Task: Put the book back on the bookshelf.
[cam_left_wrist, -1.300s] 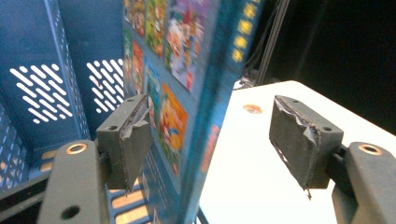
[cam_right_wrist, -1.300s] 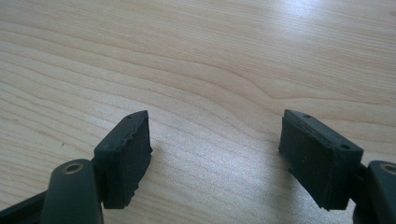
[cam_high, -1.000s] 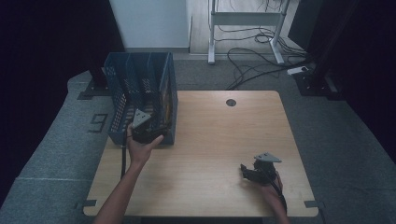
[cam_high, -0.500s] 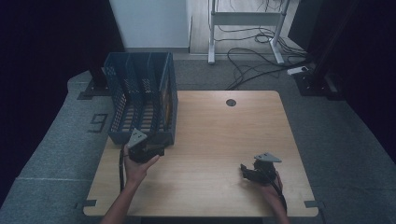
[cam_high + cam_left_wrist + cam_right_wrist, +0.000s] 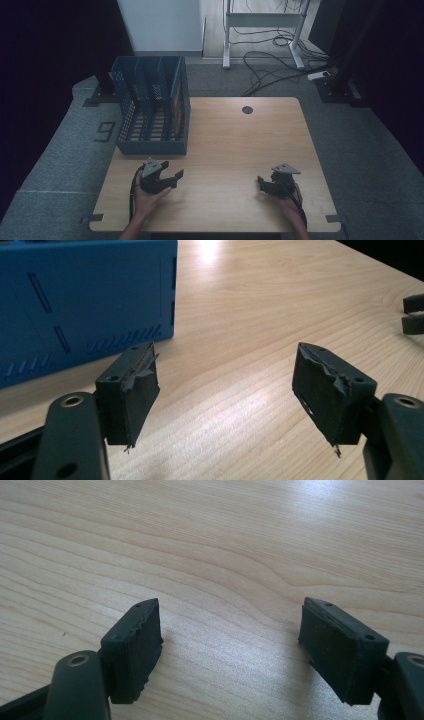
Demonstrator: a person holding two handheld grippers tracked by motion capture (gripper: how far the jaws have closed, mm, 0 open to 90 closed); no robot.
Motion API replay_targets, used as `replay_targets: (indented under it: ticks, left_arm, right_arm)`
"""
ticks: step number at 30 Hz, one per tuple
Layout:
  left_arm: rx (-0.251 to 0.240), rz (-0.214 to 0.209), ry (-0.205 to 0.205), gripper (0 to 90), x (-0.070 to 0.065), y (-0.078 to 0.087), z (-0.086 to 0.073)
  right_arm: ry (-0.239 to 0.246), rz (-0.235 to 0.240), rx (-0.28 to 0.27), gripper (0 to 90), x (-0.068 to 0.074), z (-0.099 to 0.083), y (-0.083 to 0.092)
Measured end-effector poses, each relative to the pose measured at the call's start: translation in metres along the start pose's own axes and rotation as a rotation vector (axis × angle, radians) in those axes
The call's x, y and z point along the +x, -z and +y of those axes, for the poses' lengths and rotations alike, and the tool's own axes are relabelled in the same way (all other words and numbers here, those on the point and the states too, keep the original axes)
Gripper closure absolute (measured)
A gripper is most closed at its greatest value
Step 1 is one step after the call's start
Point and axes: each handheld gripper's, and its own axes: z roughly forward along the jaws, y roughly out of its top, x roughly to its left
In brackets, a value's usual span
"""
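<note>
grippers counted: two, one held in each hand, both low over the wooden table [image 5: 235, 145].
left gripper [image 5: 170, 172]: jaws seen spread apart, nothing between them; bare wood is seen in the gap in the left gripper view [image 5: 225, 390].
right gripper [image 5: 264, 182]: jaws seen spread wide, nothing held; bare wood grain is seen between them in the right gripper view [image 5: 230, 635].
file racks counted: one.
blue file rack [image 5: 152, 107]: placed upright at the table's far left corner, just beyond the left gripper and apart from it; perforated plastic walls and several dividers are noted; a yellowish item is seen in its rightmost slot, not identifiable.
rack's near wall [image 5: 85, 300]: solid blue panel with narrow slots, resting on the table.
cable holes counted: one, a round grommet [image 5: 247, 109] at the far edge.
</note>
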Motion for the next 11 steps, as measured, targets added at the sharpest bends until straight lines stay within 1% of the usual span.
replay_targets:
  ticks: [4,8,11]
  left_arm:
    - [0.024,0.003,-0.006,25.7,0.0005,-0.0022,-0.0032]
    - [0.030,0.014,-0.014,25.9,0.0003,-0.0051,-0.0062]
    - [0.054,0.017,-0.012,25.8,0.0014,-0.0089,-0.0084]
  right_arm:
    - [0.000,-0.001,0.000,24.5,0.0001,0.0000,0.0000]
    - [0.002,-0.002,0.001,24.5,0.0003,0.0001,-0.0001]
    - [0.002,-0.002,0.001,24.4,0.0002,0.0001,-0.0001]
